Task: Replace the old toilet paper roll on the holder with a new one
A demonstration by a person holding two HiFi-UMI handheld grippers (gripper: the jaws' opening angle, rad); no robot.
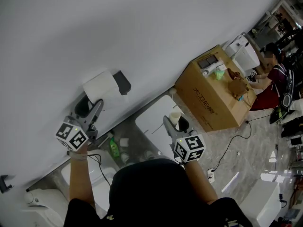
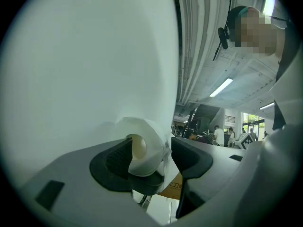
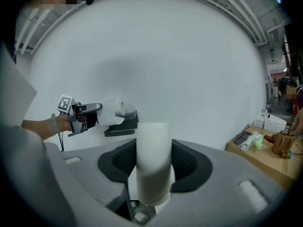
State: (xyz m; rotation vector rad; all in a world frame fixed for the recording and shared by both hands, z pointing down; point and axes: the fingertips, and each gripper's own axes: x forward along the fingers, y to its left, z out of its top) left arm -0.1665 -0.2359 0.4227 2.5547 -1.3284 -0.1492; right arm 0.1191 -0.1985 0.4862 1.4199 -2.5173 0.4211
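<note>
Left tongs (image 2: 152, 159) released, jaws standing wide apart, pointing level at white wall (image 1: 142, 22). New paper roll (image 2: 142, 148) between jaws, sitting on dark holder (image 1: 122, 82); right pad clear of it, left pad very close, contact not sure. Right tongs (image 3: 154, 163) clenched on upright tube (image 3: 153, 148), both pads pressing its sides, well apart from left tongs. Cardboard box (image 1: 208, 96) beyond right tongs.

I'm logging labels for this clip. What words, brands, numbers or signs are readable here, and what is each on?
Nothing reads clearly.
Brown cardboard box: dark print on its side, too small and blurred to read.
Black-and-white marker cubes: square patterns only, no words.
</note>
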